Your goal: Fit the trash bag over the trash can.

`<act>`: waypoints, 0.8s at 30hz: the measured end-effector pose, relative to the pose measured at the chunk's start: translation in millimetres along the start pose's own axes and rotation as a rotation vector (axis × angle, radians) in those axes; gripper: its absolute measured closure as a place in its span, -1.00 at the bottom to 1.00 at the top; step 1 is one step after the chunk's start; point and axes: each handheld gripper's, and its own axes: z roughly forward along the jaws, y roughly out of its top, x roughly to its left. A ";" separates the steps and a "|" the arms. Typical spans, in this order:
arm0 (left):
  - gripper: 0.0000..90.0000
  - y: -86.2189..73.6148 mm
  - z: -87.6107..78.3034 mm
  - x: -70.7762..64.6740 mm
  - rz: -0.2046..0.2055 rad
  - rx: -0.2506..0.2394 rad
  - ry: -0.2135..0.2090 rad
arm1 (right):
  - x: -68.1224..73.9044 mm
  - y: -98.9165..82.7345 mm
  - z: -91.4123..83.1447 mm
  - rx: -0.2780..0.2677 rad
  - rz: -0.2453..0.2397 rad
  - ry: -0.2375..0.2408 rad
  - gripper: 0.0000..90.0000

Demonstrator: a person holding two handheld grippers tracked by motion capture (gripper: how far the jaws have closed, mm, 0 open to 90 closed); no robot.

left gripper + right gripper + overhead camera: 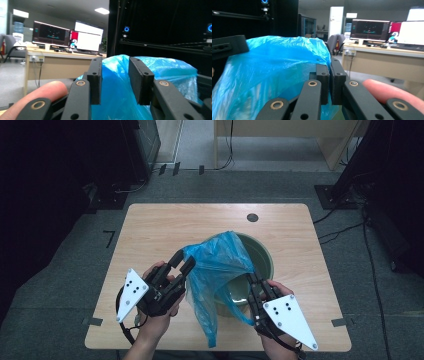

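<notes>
Nearest to us, our right gripper [253, 282] is clenched on the edge of the blue bag [216, 270]; in the right gripper view the jaws sit pinched together with film caught between them. Our left gripper [182, 262] is released: its jaws stand apart with bag film between them, the pads not pressing.

Just past both grippers, the bag drapes over the near rim of the green bin [265, 257], which stands on the table [165, 225]. One corner hangs down toward the table's front edge, and the rest is bunched up above the bin's mouth.

We judge this as lining the bin: one side gripped, the other not yet. Next we need the left gripper to close on its edge, then both to spread the mouth over the rim.

Farther off, the floor left of the table carries a mark like a "7" [109, 238]. No brand or label is readable on bag or bin.
</notes>
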 end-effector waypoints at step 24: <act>0.03 -13.5 -1.4 -5.0 0.109 -0.010 -0.319 | -43.0 13.5 -1.8 -0.059 0.053 -0.161 0.96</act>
